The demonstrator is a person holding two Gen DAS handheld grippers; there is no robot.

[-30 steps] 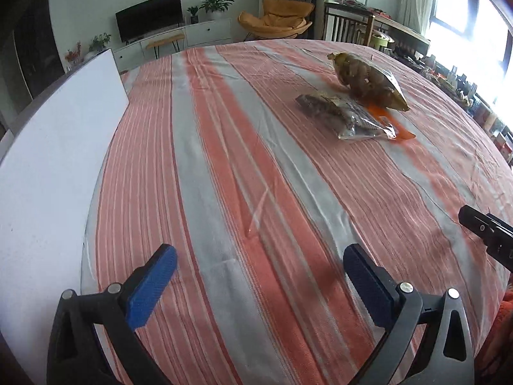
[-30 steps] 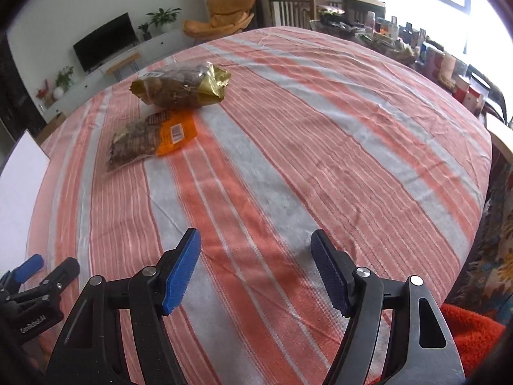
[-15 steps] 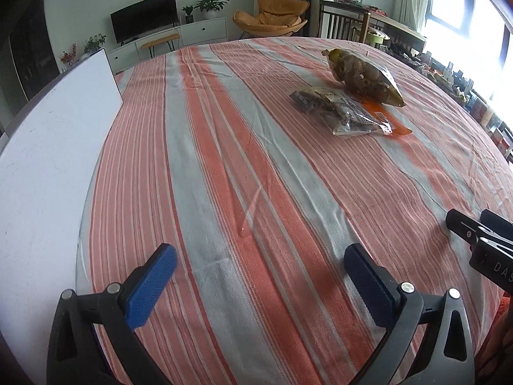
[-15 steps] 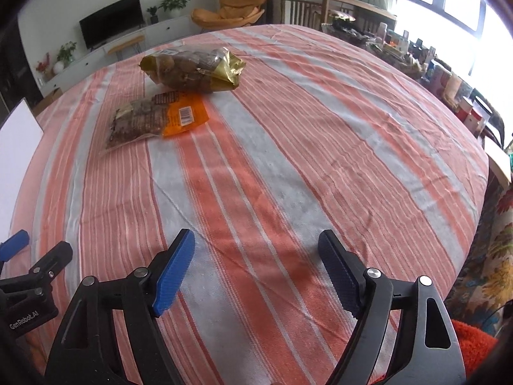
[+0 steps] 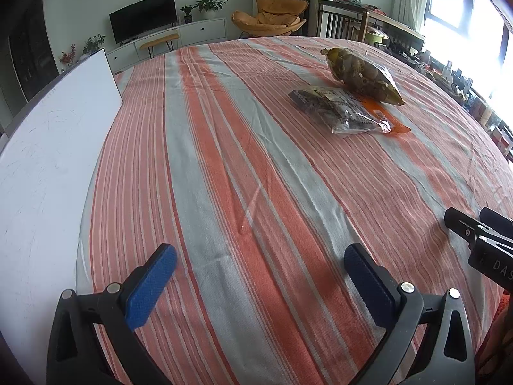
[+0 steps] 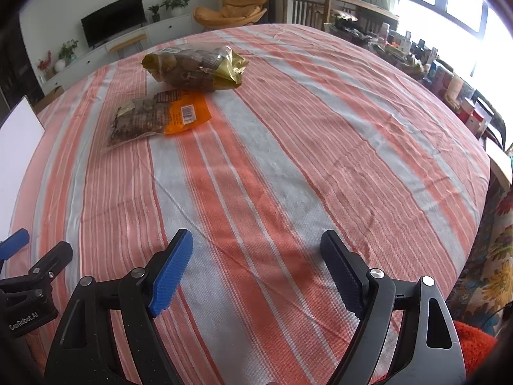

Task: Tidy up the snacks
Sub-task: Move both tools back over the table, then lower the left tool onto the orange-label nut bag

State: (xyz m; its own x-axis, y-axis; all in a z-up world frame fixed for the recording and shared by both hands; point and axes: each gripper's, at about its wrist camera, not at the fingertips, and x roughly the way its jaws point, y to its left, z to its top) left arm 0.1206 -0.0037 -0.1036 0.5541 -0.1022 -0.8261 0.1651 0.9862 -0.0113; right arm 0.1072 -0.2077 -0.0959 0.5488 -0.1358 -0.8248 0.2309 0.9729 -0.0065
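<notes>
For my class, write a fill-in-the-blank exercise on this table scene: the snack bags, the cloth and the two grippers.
1. The number of snack bags lying on the striped tablecloth is ____.
2. The flat bag with the barcode has a panel coloured ____.
3. The gold bag lies ____ from the grippers than the flat bag.
4. The space between the pads of the right gripper holds ____.

Missing words: two; orange; farther; nothing

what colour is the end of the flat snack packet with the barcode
Orange. The flat snack packet has an orange end with a white barcode label, clearest in the right wrist view.
</notes>
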